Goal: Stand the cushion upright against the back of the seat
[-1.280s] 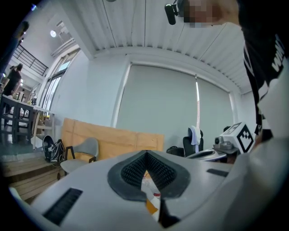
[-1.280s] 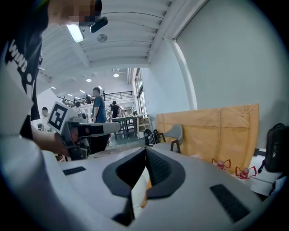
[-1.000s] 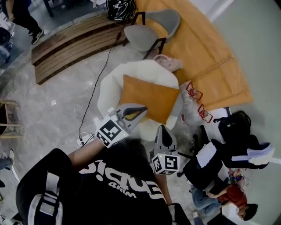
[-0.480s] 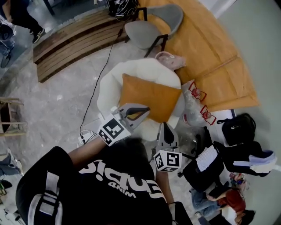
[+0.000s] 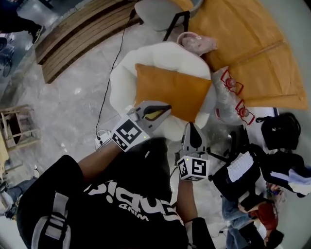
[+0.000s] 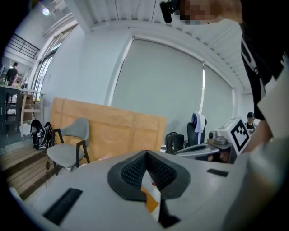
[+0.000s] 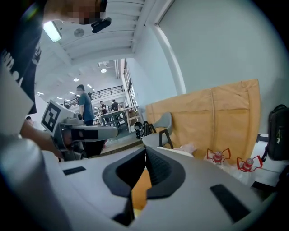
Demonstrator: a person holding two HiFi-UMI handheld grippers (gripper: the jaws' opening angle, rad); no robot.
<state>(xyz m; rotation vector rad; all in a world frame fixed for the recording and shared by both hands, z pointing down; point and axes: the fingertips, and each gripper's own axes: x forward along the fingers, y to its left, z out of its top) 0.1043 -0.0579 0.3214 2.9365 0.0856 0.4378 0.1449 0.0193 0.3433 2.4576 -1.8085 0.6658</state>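
Note:
An orange square cushion (image 5: 172, 90) lies flat on a white rounded seat (image 5: 127, 73) in the head view. My left gripper (image 5: 166, 107) is shut and empty, its tip over the cushion's near left corner. My right gripper (image 5: 192, 126) is also shut and empty, its tip just short of the seat's near right rim. In the left gripper view the jaws meet (image 6: 145, 154), and a sliver of the orange cushion (image 6: 151, 201) shows below them. The right gripper view shows the same: closed jaws (image 7: 145, 150) with a strip of the cushion (image 7: 141, 187) beneath.
A grey chair (image 5: 160, 7) and tan cardboard panels (image 5: 243, 44) stand beyond the seat. Clear bags with red handles (image 5: 233, 95) sit at its right, near a black backpack (image 5: 282, 131) and a seated person (image 5: 257, 214). A wooden platform (image 5: 77, 36) and a cable (image 5: 109, 82) lie left.
Both grippers have moved forward and down toward the seat, still shut. The left one's tip now overlaps the cushion's near corner. The cushion has not moved on the seat.

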